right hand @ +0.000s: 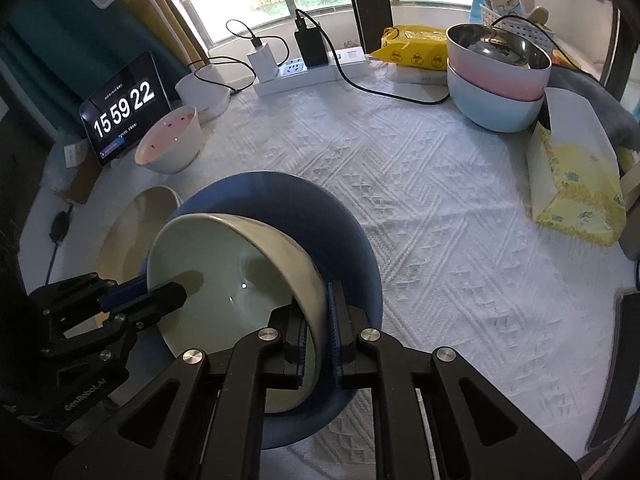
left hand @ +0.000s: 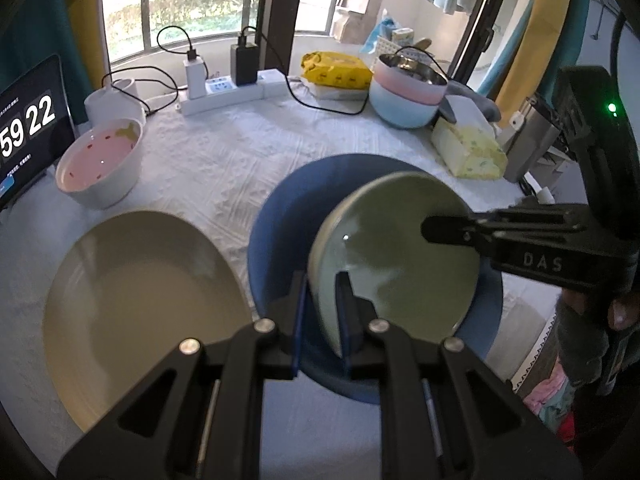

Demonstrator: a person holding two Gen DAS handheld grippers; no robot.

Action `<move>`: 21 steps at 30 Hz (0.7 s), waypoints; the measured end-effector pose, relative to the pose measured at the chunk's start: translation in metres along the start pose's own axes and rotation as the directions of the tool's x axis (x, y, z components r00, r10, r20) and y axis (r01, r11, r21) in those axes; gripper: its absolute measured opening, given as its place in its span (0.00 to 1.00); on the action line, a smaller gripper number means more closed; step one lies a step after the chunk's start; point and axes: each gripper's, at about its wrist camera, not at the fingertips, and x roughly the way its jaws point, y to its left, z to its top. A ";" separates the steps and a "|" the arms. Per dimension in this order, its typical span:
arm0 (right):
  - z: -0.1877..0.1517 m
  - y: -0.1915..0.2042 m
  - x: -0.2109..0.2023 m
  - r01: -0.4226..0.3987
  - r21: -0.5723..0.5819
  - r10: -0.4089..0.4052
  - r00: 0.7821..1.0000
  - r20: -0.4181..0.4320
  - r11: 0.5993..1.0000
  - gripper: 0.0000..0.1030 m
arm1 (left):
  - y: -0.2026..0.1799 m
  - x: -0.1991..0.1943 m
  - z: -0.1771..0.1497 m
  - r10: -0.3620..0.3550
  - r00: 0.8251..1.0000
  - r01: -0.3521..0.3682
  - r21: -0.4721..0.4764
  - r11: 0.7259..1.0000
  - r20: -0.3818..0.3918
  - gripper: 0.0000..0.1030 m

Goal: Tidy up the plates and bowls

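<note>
1. Closest to my left lens, my left gripper (left hand: 322,312) is clamped on the near rim of the green bowl (left hand: 400,256), one blue pad inside the wall and one outside.
2. My right gripper (right hand: 318,336) pinches the opposite rim of the green bowl (right hand: 224,280) the same way; both pairs of jaws are narrow, with the rim filling the gap.
3. Held between them, the green bowl is tilted steeply over the blue plate (left hand: 280,216); whether its lower edge touches the blue plate I cannot tell, since my own linkages cover that spot.
4. Left of the blue plate lies the beige plate (left hand: 140,304), just beside it on the white cloth (right hand: 420,208); its near edge is cut off by my left frame.
5. Beyond the beige plate, well apart from the blue plate, stands the pink-lined bowl (left hand: 100,160), next to the clock screen (right hand: 122,108).
6. Far right of the blue plate sit the stacked bowls (right hand: 496,80) and tissue pack (right hand: 576,184), with bare cloth between them and the blue plate.
</note>
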 end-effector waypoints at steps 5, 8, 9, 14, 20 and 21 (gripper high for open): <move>0.003 -0.004 -0.001 -0.006 0.002 0.006 1.000 0.015 1.000 0.11 | 0.001 -0.011 0.005 0.017 0.999 -0.017 0.000 1.000 0.045 0.15; 0.006 -0.005 -0.005 -0.005 0.002 0.005 0.999 0.034 1.000 0.12 | 0.003 -0.013 0.008 0.025 0.998 -0.025 0.000 1.000 0.057 0.15; 0.008 -0.005 -0.008 -0.001 0.002 0.001 0.999 0.044 1.000 0.12 | 0.004 -0.013 0.009 0.027 0.998 -0.027 -0.002 1.000 0.057 0.15; 0.010 -0.003 -0.018 0.001 -0.014 0.000 0.997 0.080 1.000 0.12 | 0.006 -0.010 0.010 0.027 0.998 -0.027 -0.005 1.000 0.051 0.15; 0.010 -0.003 -0.013 0.006 -0.019 -0.004 0.997 0.078 1.000 0.12 | 0.006 -0.011 0.010 0.026 0.998 -0.026 -0.004 1.000 0.052 0.15; 0.010 -0.003 -0.011 0.005 -0.020 -0.004 0.997 0.073 1.000 0.12 | 0.005 -0.011 0.010 0.026 0.998 -0.026 -0.003 1.000 0.053 0.15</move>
